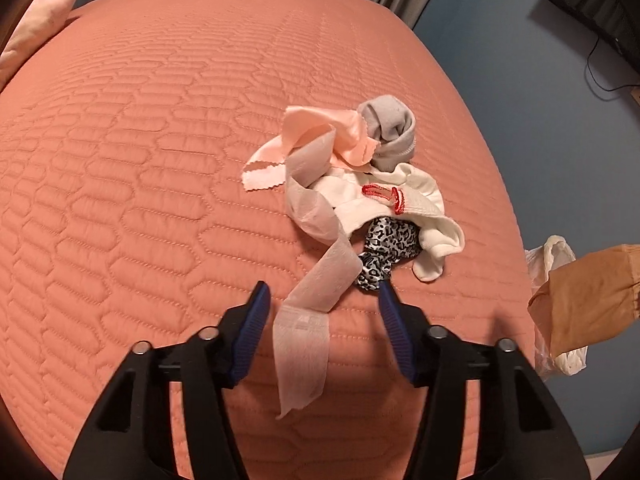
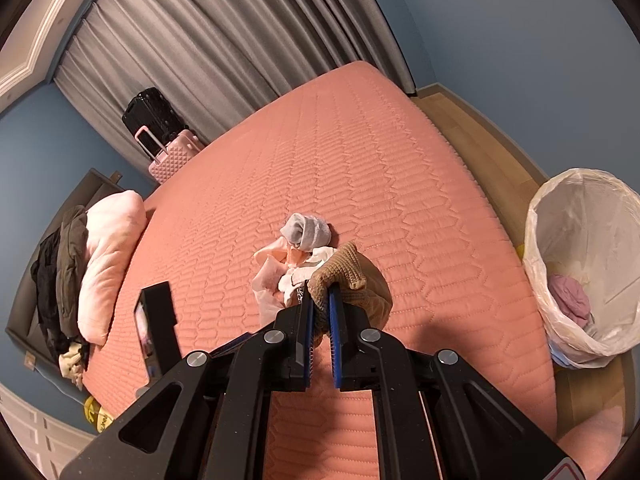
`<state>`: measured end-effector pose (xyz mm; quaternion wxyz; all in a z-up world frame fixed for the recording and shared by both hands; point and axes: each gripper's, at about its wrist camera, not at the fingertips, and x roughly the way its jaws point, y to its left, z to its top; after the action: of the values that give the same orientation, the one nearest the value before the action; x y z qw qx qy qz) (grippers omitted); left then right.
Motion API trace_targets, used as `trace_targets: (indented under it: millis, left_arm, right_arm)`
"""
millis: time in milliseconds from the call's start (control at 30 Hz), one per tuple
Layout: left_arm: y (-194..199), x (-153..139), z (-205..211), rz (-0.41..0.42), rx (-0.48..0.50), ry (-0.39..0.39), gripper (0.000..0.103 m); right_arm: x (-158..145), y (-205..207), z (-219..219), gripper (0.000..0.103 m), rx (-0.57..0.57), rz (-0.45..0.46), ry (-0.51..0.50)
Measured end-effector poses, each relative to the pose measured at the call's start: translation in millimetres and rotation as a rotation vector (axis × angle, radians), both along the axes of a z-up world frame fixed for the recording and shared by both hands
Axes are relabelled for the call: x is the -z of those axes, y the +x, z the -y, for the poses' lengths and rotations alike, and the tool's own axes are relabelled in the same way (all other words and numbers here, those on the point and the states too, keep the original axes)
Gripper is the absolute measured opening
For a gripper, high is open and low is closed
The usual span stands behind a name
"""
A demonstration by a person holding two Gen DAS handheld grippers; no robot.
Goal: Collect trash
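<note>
A heap of cloth scraps [image 1: 360, 184] lies on the salmon quilted bed [image 1: 140, 160]: pink fabric, a grey sock [image 1: 390, 128], white cloth with red trim and a leopard-print piece [image 1: 384, 248]. A long pale strip [image 1: 308, 320] trails from the heap between the blue fingers of my left gripper [image 1: 324, 296], which is open, its pads clear of the strip. My right gripper [image 2: 320, 286] is shut on a tan knit cloth [image 2: 352, 272], held just in front of the heap [image 2: 292, 256]. The tan cloth [image 1: 584, 300] also hangs at the right edge of the left wrist view.
A bin with a white liner [image 2: 580, 240] stands on the wooden floor at the bed's right side and holds a mauve cloth [image 2: 568, 296]. A pillow [image 2: 108, 256] and dark clothes lie at the left. A pink suitcase [image 2: 172, 160] and grey curtains stand beyond the bed.
</note>
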<state>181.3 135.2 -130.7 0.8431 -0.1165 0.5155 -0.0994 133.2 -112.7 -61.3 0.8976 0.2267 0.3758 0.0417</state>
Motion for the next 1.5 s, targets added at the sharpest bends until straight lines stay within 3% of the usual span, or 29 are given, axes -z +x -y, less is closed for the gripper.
trace_targets:
  millis: [67, 133, 300, 567, 933, 1500]
  left_arm:
    - [2, 4, 2, -0.015, 0.001, 0.003, 0.035]
    - [0, 8, 3, -0.031, 0.010, -0.006, 0.018]
    - [-12, 4, 6, -0.019, 0.031, -0.026, 0.010]
    - [-46, -41, 22, 0.060, 0.084, -0.090, 0.009]
    - [-73, -105, 79, 0.187, 0.210, -0.105, 0.009]
    - [-85, -136, 201, 0.262, 0.471, -0.093, 0.010]
  right_arm:
    - [1, 3, -2, 0.007, -0.003, -0.003, -0.001]
    - [3, 5, -2, 0.007, -0.006, -0.006, 0.000]
    - [5, 5, -2, 0.007, -0.009, -0.011, 0.005]
    - [-9, -9, 3, 0.007, 0.004, 0.025, 0.011]
    - [-44, -44, 33, 0.007, 0.056, 0.115, 0.009]
    - [-72, -100, 135, 0.007, 0.246, 0.182, -0.010]
